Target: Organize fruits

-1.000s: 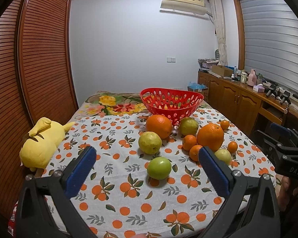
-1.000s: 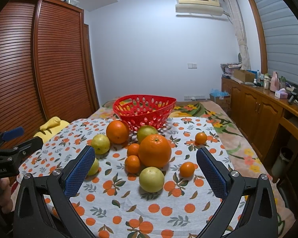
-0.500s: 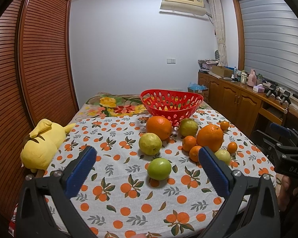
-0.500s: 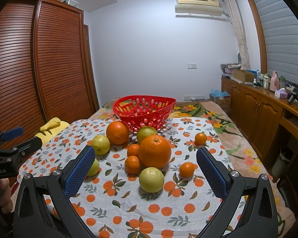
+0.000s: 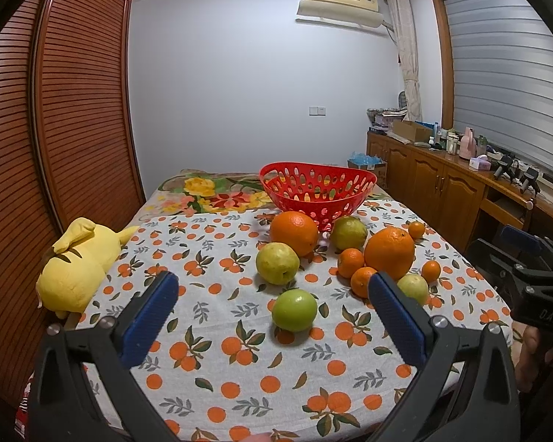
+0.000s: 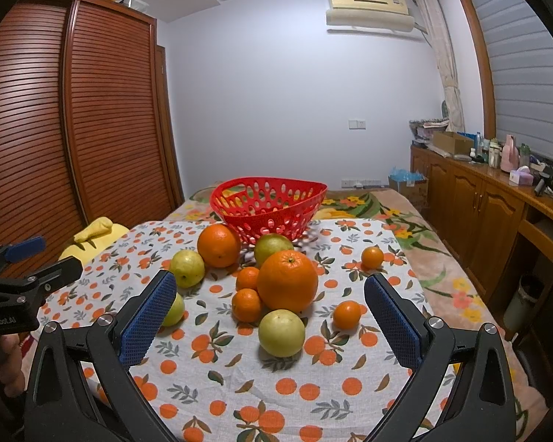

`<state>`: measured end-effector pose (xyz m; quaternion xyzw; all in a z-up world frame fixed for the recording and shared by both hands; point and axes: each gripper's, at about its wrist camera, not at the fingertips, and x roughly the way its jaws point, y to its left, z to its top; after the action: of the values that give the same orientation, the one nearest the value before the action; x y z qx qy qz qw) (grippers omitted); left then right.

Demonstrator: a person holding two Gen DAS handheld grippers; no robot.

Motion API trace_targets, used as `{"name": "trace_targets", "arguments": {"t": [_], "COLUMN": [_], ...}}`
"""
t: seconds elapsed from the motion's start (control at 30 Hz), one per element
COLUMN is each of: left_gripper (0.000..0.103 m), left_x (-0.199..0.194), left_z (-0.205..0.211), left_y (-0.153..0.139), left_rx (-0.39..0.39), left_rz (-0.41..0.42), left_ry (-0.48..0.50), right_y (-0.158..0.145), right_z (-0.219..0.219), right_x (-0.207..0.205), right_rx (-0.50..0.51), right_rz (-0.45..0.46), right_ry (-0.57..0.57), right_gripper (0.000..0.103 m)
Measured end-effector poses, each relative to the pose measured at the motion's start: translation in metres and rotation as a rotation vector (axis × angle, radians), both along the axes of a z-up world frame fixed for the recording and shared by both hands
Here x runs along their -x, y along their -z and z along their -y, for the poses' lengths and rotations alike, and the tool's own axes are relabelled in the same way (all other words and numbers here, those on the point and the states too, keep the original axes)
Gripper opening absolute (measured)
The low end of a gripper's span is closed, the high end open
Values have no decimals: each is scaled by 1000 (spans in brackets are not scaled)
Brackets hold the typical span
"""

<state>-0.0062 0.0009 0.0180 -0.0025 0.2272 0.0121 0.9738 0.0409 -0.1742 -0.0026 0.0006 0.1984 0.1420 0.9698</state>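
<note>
Left gripper [image 5: 272, 305] and right gripper [image 6: 270, 304], blue-padded fingers spread wide, holding nothing, above orange-print tablecloth [image 5: 217, 331]. Nearest: round green fruit [image 5: 294, 309], pale yellow-green fruit [image 6: 281, 332]. Beyond: clustered oranges, big orange [image 6: 287, 281] central. Farthest: empty red perforated plastic basket [image 5: 316, 190].

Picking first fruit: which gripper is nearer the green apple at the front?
Left. The left gripper frames the green apple just ahead of it; from the right gripper the apple sits off to its left.
</note>
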Motion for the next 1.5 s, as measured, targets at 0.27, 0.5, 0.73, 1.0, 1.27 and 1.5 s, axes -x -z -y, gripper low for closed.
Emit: {"name": "trace_targets", "arguments": {"t": [0.27, 0.5, 0.73, 1.0, 1.27, 1.5], "left_gripper": [103, 103, 103, 103, 103, 103], "left_x": [0, 0, 1, -2, -18, -38], "left_z": [0, 0, 1, 1, 1, 4], "left_y": [0, 0, 3, 9, 28, 48], "left_rx": [0, -1, -1, 2, 14, 19], "left_rz": [0, 1, -1, -14, -78, -142], "left_ry": [1, 2, -2, 3, 52, 112], "right_y": [0, 0, 0, 0, 8, 18], "right_z": [0, 0, 1, 1, 4, 12], "right_x": [0, 0, 0, 0, -4, -16], "right_rx": [-1, -1, -1, -2, -2, 3], "right_rz": [0, 1, 1, -2, -29, -65], "right_ry": [0, 0, 0, 0, -8, -4], "right_gripper": [103, 103, 103, 103, 103, 103]}}
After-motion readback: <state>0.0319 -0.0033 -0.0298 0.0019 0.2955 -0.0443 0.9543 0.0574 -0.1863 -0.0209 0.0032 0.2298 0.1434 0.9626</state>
